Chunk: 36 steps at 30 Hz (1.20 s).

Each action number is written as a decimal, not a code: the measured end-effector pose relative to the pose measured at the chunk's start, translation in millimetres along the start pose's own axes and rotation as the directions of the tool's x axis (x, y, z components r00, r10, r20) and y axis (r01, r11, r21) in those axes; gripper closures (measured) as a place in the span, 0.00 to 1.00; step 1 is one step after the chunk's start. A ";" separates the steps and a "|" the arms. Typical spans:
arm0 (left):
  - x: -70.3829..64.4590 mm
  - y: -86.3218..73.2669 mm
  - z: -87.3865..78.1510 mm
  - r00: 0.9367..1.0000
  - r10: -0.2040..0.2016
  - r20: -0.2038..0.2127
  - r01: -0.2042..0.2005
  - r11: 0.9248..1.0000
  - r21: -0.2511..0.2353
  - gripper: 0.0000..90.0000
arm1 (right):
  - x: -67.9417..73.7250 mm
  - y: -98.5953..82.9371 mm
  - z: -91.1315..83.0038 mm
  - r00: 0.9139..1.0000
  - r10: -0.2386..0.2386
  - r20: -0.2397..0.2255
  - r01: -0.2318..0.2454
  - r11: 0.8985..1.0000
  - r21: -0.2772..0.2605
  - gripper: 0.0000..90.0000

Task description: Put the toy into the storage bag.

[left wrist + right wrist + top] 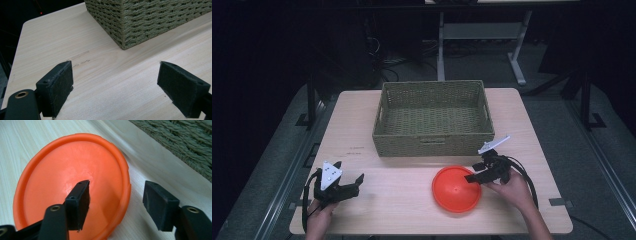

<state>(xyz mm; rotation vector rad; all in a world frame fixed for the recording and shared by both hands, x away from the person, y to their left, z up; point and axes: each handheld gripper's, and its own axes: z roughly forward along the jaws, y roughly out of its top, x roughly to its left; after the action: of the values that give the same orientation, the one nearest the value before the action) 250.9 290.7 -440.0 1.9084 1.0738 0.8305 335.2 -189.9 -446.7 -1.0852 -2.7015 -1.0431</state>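
On the light wooden desk (402,200) an orange plate (456,189) lies flat in front of the woven basket (433,119), near the desk's front edge and a little right of centre, apart from the basket's front wall. The right hand-held gripper (475,176) sits at the plate's right rim, held by the person's right hand (512,187); its jaws are spread wide and straddle that rim, one jaw over the plate's inner surface and the other outside it over the bare wood. In the right gripper view the right hand-held gripper (116,197) shows this plainly: the left pad hangs above the shiny orange dish, the right pad stands clear beyond the raised edge, and nothing is pinched between them; whether either pad touches the plate (72,182) cannot be told. The basket's (182,142) weave crosses the upper right corner there. The left hand-held gripper (347,184) rests low at the front left of the desk in the person's left hand (319,212), well apart from the plate. In the left gripper view the left hand-held gripper (115,85) is released too, its two black pads far apart over bare wood, with the near corner of the basket (150,20) ahead of them.
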 end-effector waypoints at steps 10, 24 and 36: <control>-1.1 -0.2 0.3 1.000 0.009 0.004 -0.009 1.000 0.008 0.14 | -3.7 -0.8 5.9 1.000 -0.002 -0.024 0.002 1.000 0.026 0.58; -1.2 -0.8 1.1 1.000 0.018 0.010 -0.019 1.000 0.016 0.14 | -7.7 0.9 10.8 0.999 0.019 -0.041 -0.017 0.999 0.046 0.67; -2.2 -0.9 2.3 1.000 0.017 0.017 -0.017 1.000 0.018 0.14 | -11.8 -3.2 10.0 0.997 0.046 -0.059 -0.044 0.999 0.031 0.73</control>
<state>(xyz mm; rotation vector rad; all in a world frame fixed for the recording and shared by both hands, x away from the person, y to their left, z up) 251.5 288.4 -442.2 1.9388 1.0594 0.8149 344.0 -192.6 -459.5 -1.0870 -2.6253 -1.0087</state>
